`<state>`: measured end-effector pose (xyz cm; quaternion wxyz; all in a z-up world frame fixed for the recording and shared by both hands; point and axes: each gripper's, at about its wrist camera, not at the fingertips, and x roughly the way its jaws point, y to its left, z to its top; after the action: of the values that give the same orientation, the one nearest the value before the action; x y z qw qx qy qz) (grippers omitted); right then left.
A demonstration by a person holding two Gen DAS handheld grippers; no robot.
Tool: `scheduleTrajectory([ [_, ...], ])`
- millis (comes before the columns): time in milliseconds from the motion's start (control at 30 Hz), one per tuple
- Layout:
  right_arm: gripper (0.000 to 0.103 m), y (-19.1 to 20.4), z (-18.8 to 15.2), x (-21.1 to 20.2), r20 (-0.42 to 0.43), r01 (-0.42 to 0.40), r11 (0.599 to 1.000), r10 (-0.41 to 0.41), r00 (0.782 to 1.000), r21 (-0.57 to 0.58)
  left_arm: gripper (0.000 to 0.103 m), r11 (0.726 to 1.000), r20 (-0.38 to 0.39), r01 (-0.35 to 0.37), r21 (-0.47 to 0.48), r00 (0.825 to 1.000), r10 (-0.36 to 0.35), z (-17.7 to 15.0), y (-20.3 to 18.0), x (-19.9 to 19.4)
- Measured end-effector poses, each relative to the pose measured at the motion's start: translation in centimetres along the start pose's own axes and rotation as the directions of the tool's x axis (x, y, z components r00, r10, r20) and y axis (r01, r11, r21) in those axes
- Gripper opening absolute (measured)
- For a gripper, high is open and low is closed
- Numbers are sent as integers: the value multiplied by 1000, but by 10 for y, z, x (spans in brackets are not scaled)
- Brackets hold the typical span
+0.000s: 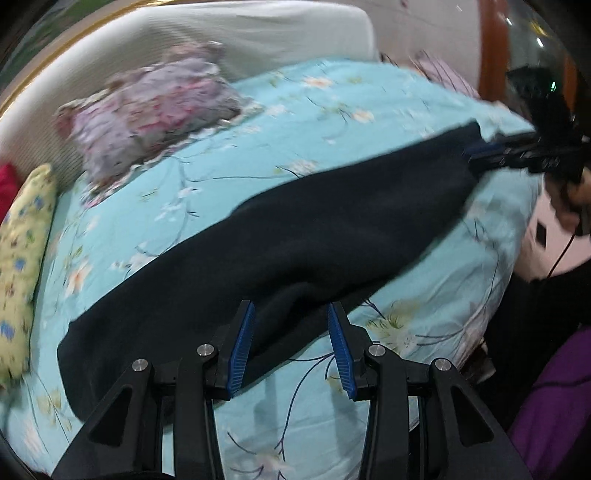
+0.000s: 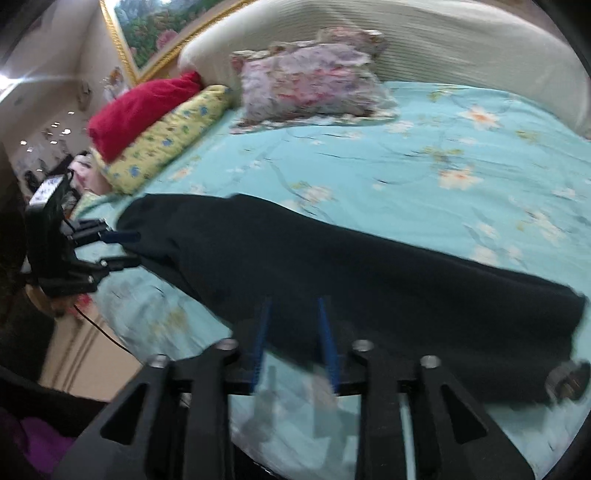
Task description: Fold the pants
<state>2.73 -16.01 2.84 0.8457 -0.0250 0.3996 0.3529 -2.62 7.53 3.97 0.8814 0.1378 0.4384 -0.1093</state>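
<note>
Dark navy pants [image 1: 295,236] lie stretched in a long band across the light blue floral bedspread [image 1: 295,118]. My left gripper [image 1: 291,314] is open, its blue pads on either side of a raised fold at the near edge of the pants. In the right wrist view the pants [image 2: 369,273] run from left to right, and my right gripper [image 2: 293,306] is open with its tips at their near edge. The right gripper also shows in the left wrist view [image 1: 476,153] at the far end of the pants. The left gripper shows in the right wrist view [image 2: 129,247], at the other end.
A floral pillow [image 1: 155,114] lies near the white padded headboard [image 1: 240,33]. A yellow bolster [image 2: 166,140] and a red cushion [image 2: 140,110] sit at the bed's side. Purple cloth [image 1: 554,406] is beside the bed. A small round metal object [image 2: 569,380] lies by the pants' end.
</note>
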Motion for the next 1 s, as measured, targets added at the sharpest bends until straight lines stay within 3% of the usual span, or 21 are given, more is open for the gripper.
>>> scheduleTrajectory([
  [133,39,-25,-18,-29,28,74,996,-76,997,58,41,997,-54,2,73,999,2,4,-5,18],
  [400,39,-76,-22,-84,120,236,953,-261,958,188,41,991,-113,1,132,994,14,5,-4,38],
  [700,39,-154,-11,-67,56,314,894,-349,936,320,41,991,-132,6,137,991,12,2,-3,46],
  [800,39,-164,-13,-58,50,263,901,-298,953,345,29,993,-140,7,121,990,10,2,0,49],
  [833,39,-166,-13,-55,52,255,903,-289,956,345,19,993,-143,5,118,990,12,3,2,51],
  [900,39,-165,-13,-52,48,261,906,-292,955,333,10,992,-154,-4,124,988,23,2,1,53],
  [933,36,-163,-13,-51,51,259,910,-290,956,324,7,991,-154,-8,132,988,28,2,0,54],
  [1000,5,-159,-10,-51,59,268,914,-299,952,304,5,992,-141,-13,129,990,31,3,1,53],
])
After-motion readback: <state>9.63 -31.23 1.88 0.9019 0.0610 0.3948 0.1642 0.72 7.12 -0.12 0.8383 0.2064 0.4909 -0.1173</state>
